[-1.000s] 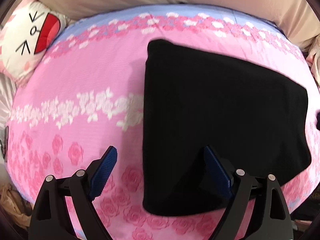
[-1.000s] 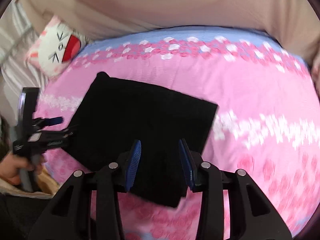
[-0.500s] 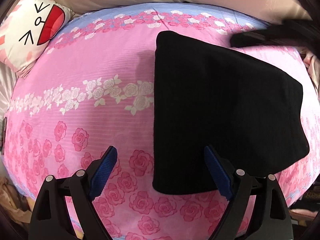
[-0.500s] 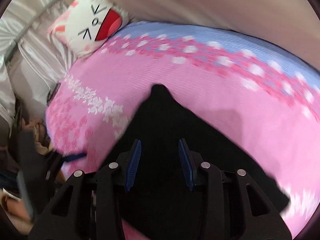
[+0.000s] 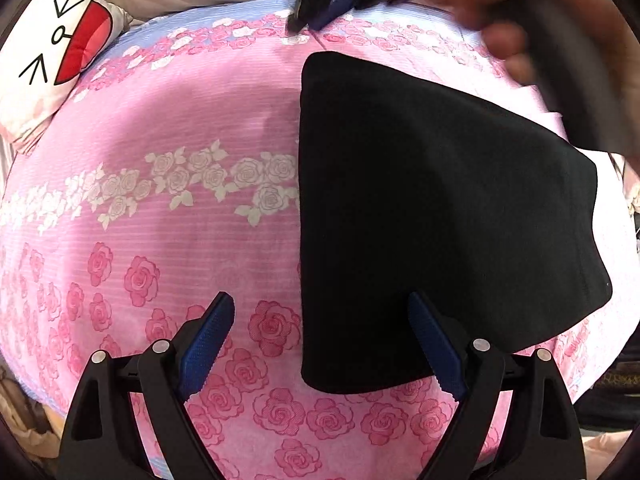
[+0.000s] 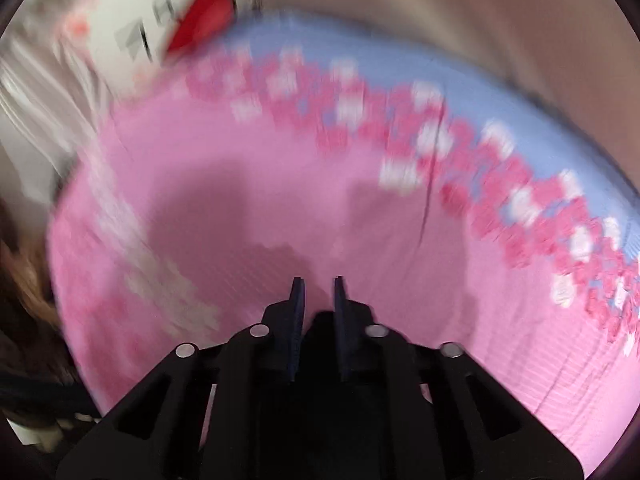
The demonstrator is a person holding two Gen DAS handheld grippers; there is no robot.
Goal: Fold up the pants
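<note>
Right wrist view motion-blurred: bedsheet [image 6: 280, 184] pattern smeared, cartoon pillow [image 6: 168, 24] ahead-left unreadable. Right gripper [image 6: 318, 292] jaws narrowly apart; dark mass behind them unidentifiable. Left view: hand [image 5: 532, 20] blurred, cut off upper right.

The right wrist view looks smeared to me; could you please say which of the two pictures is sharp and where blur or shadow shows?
Right wrist view: motion blur smears the bedspread and the pillow; the right gripper stays crisp, with a soft shadow ahead of it. Left wrist view: sharp on the black pants and left gripper; only the hand at top right is blurred. Fisheye bulging in both.
</note>
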